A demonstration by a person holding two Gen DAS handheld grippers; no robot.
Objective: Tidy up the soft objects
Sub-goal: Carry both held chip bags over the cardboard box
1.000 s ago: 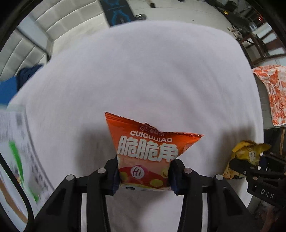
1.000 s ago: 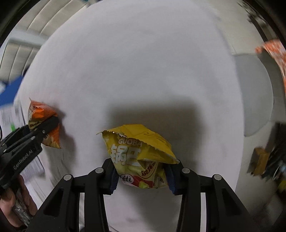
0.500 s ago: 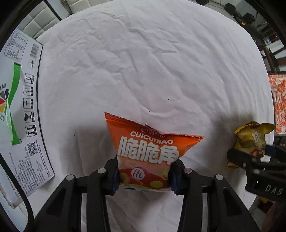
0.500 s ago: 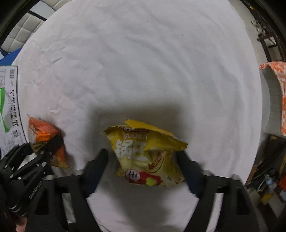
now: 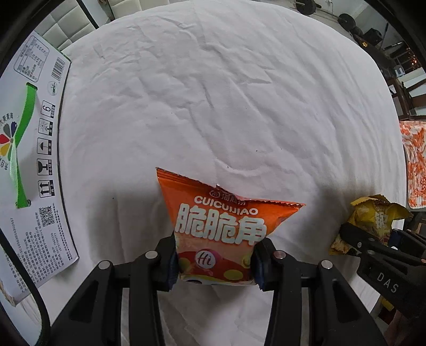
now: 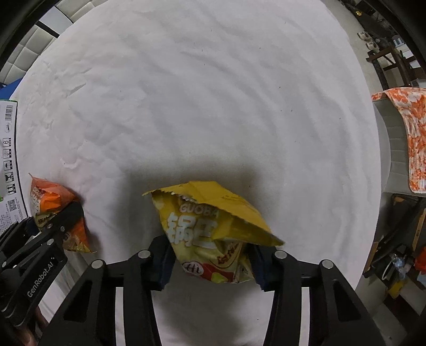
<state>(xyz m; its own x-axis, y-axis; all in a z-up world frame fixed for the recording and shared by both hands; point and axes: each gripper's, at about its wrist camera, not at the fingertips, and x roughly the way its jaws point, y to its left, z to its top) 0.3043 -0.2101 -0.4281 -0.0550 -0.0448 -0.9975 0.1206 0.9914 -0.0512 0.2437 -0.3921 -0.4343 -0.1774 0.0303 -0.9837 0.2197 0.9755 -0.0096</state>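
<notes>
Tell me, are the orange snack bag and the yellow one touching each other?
Apart. In the right wrist view, bare white sheet lies between the orange bag and the yellow bag, each pinched in its own fingers.

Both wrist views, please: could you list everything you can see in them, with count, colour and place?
orange bag: 1, orange, held upright in the left gripper over the sheet
yellow bag: 1, yellow, crumpled, held in the right gripper over the sheet
sheet: 1, white, wrinkled, filling most of both views
carton: 1, white with green strap, at the sheet's left edge
patterned cloth: 1, orange and white, draped at far right
headboard: 1, pale padded panels, top left
left gripper: 1, black, shut on the orange bag
right gripper: 1, black, shut on the yellow bag
</notes>
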